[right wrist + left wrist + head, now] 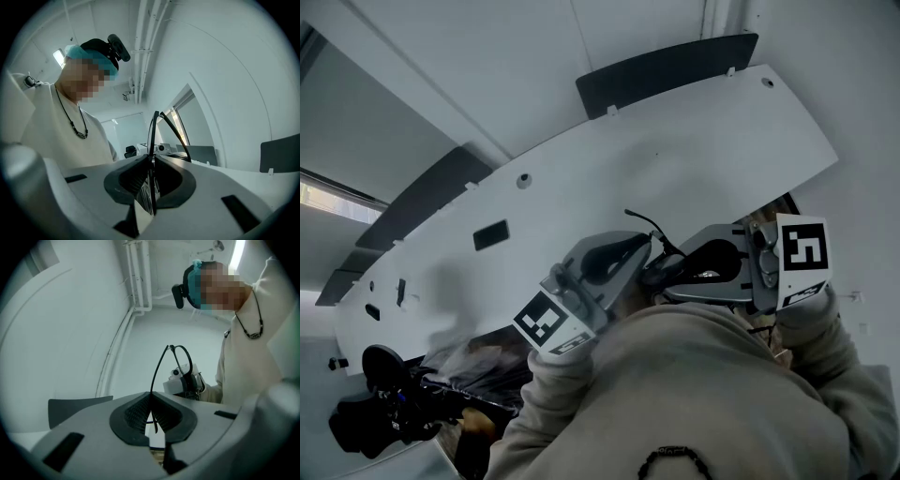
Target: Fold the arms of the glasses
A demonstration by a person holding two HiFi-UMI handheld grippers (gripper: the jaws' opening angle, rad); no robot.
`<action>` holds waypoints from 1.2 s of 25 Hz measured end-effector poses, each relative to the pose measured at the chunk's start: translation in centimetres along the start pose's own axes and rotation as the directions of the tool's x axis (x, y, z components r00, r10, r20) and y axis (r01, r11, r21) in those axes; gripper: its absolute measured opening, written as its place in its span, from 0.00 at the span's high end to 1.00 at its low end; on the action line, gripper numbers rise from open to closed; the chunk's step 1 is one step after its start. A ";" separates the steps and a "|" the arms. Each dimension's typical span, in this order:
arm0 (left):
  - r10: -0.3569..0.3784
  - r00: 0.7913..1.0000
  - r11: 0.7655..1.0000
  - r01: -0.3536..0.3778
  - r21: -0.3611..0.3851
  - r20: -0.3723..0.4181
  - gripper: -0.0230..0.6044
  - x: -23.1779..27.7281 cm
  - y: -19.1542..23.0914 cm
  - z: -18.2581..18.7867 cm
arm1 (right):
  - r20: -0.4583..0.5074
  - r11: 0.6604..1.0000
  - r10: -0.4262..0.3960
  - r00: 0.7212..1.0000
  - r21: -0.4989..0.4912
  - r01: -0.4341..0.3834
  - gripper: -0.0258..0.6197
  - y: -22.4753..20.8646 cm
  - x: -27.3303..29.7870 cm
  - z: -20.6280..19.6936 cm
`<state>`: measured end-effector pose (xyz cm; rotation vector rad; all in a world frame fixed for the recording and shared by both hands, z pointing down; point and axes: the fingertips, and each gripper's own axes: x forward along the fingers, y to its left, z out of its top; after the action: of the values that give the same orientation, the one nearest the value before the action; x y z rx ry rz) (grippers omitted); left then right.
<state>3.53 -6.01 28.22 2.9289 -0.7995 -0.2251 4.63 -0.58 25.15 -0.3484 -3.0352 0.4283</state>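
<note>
I hold a pair of thin black wire glasses (643, 225) in the air in front of the person's chest, between both grippers. My left gripper (645, 255) is shut on one slim arm of the glasses (159, 369), which rises out of its pads (140, 411) toward a round lens rim (183, 359). My right gripper (677, 269) faces it from the right and is shut on the front frame (153, 136) edge-on, and another arm (176, 133) slants away to the right. In the left gripper view the right gripper (186, 383) shows just behind the glasses.
A long curved white table (694, 150) lies below, with dark panels (666, 70) along its far edge. A black device and crumpled clear plastic (412, 398) sit at the lower left. The person's pale sleeves (694, 394) fill the bottom of the head view.
</note>
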 end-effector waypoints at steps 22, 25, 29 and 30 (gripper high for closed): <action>0.011 0.998 0.992 -0.004 0.123 -0.055 0.78 0.9 -1.5 0.2 | 0.042 0.996 0.084 0.996 -0.031 -0.082 0.87 1.2 0.5 1.6; -0.020 0.997 0.995 0.027 0.099 -0.069 0.87 1.1 -2.3 -0.4 | 0.046 0.996 0.079 0.996 -0.040 -0.077 0.87 1.2 0.5 1.7; -0.067 0.996 0.994 0.072 0.077 -0.061 0.89 1.4 -3.1 -0.4 | 0.052 0.997 0.058 0.997 -0.059 -0.054 0.87 0.9 0.4 1.7; -0.076 0.995 0.995 0.080 0.065 -0.057 0.89 1.4 -3.2 -0.4 | 0.056 0.997 0.054 0.997 -0.062 -0.050 0.87 0.9 0.4 1.7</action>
<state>6.37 -3.94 27.99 3.0186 -0.6988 -0.1255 4.26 -0.13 23.28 -0.4267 -3.1062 0.3553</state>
